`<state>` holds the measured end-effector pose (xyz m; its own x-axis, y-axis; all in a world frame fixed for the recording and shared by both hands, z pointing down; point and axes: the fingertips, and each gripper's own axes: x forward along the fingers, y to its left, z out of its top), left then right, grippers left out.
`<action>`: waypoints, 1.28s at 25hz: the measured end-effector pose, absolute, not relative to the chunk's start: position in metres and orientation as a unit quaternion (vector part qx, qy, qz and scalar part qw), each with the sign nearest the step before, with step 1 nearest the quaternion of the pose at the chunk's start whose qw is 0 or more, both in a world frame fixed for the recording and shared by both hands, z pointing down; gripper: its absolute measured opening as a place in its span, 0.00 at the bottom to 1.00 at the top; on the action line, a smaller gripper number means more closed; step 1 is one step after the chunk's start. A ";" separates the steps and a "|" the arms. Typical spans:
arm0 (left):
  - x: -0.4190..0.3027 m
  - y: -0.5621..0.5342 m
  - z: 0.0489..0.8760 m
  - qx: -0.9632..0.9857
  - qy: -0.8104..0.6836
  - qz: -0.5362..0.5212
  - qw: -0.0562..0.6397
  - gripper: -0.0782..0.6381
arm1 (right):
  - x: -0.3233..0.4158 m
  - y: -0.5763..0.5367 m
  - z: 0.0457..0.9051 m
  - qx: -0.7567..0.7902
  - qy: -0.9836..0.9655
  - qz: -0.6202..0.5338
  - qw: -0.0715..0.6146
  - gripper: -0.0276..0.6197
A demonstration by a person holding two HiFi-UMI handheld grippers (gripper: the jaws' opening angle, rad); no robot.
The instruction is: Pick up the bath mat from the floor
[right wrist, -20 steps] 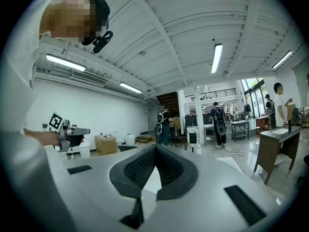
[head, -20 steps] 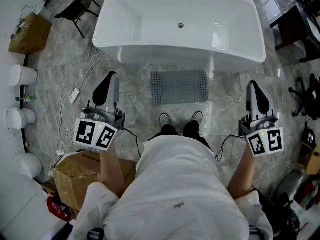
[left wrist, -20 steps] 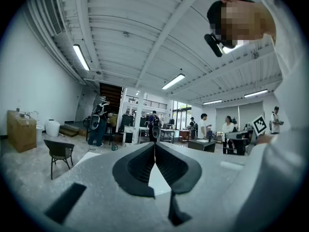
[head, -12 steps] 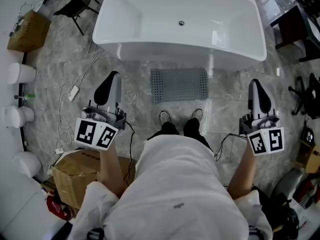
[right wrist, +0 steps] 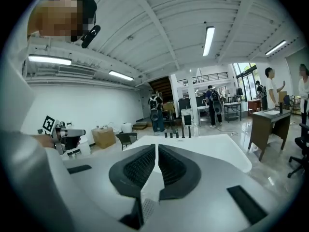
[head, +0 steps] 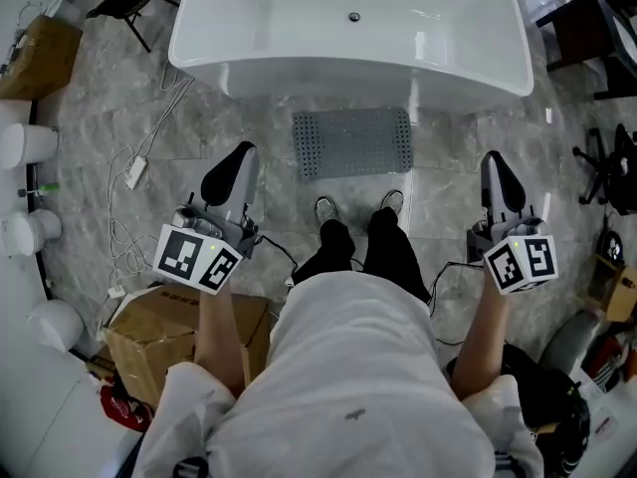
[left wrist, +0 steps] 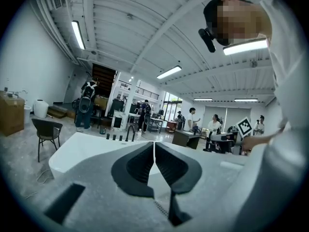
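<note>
The grey dotted bath mat lies flat on the marble floor, just in front of the white bathtub and ahead of the person's shoes. My left gripper hangs above the floor left of the mat, shut and empty. My right gripper hangs right of the mat, also shut and empty. Neither touches the mat. In the left gripper view the jaws meet over the tub's rim. The right gripper view shows its own jaws pressed together the same way.
A cardboard box sits by the person's left leg. A white cable with an adapter trails over the floor at left. White round fixtures line the left wall. Dark furniture and an office chair base stand at right.
The head view has tipped, so tub and mat sit higher in the frame. Both grippers have drifted slightly forward and stayed shut. The mat has not moved.
</note>
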<state>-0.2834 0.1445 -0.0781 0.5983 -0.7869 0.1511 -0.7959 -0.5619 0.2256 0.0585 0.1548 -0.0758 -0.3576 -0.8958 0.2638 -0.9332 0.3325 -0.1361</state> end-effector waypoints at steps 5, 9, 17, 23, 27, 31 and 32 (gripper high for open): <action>-0.263 0.142 -0.036 0.884 -0.436 0.061 0.154 0.13 | 0.071 0.149 -0.024 0.560 -0.805 0.154 0.121 0.06; -0.249 0.142 -0.008 0.882 -0.442 0.068 0.152 0.13 | 0.091 0.135 0.016 0.563 -0.800 0.093 0.183 0.06; -0.223 0.139 0.073 0.837 -0.495 0.105 0.207 0.13 | 0.132 0.114 0.115 0.500 -0.823 0.141 0.231 0.06; -0.221 0.141 0.152 0.793 -0.530 0.129 0.270 0.13 | 0.159 0.103 0.200 0.470 -0.820 0.198 0.261 0.06; -0.225 0.138 0.212 0.766 -0.550 0.154 0.296 0.13 | 0.168 0.090 0.266 0.446 -0.815 0.239 0.282 0.06; -0.227 0.143 0.276 0.744 -0.546 0.175 0.342 0.13 | 0.179 0.083 0.325 0.440 -0.804 0.262 0.301 0.06; -0.228 0.143 0.292 0.739 -0.546 0.177 0.353 0.13 | 0.182 0.080 0.340 0.441 -0.801 0.268 0.303 0.06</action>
